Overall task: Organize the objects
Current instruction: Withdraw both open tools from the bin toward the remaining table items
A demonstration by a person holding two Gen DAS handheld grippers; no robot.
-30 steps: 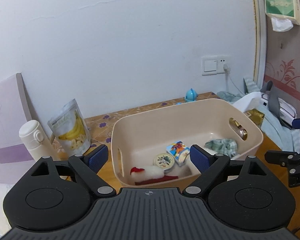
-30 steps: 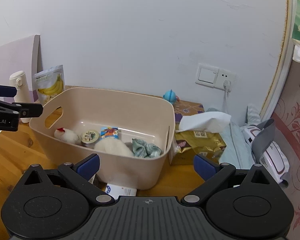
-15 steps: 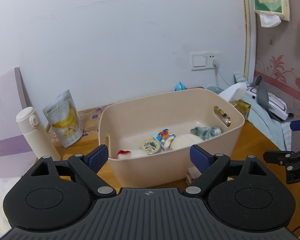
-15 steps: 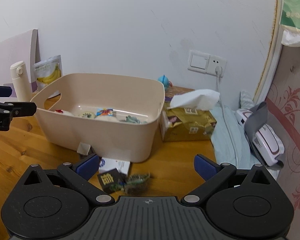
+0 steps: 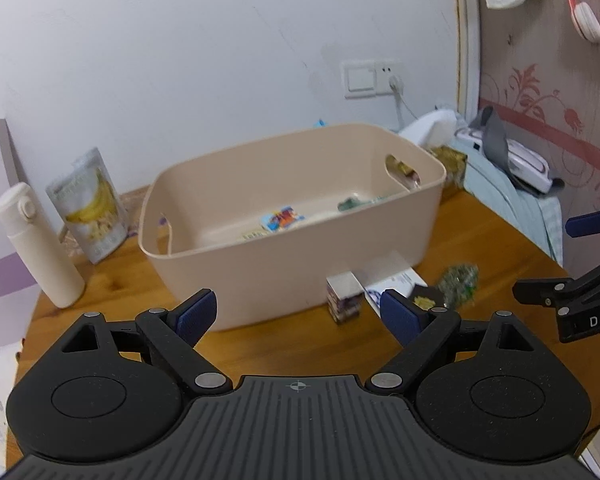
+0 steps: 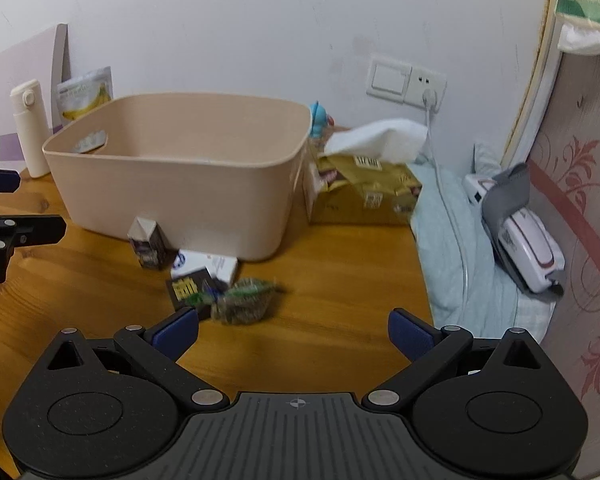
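On the table (image 6: pixel 340 280) the beige bin (image 5: pixel 292 248) already holds several small items. Judging by this, sorting is partly done: a small carton (image 6: pixel 148 246), white box (image 6: pixel 208 266), dark packet (image 6: pixel 186 290) and green wrapped bundle (image 6: pixel 242 300) lie outside, just before it. Left gripper (image 5: pixel 296 316) and right gripper (image 6: pixel 294 334) hover spread and empty.

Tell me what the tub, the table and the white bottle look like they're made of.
Tub: looks like matte beige plastic, with smooth moulded walls, rounded corners and cut-out handles.
Table: wood or wood veneer, honey-coloured with visible grain and a slight sheen; which of the two I can't tell.
Bottle: smooth off-white shell with a flip-style cap, probably plastic or coated metal.
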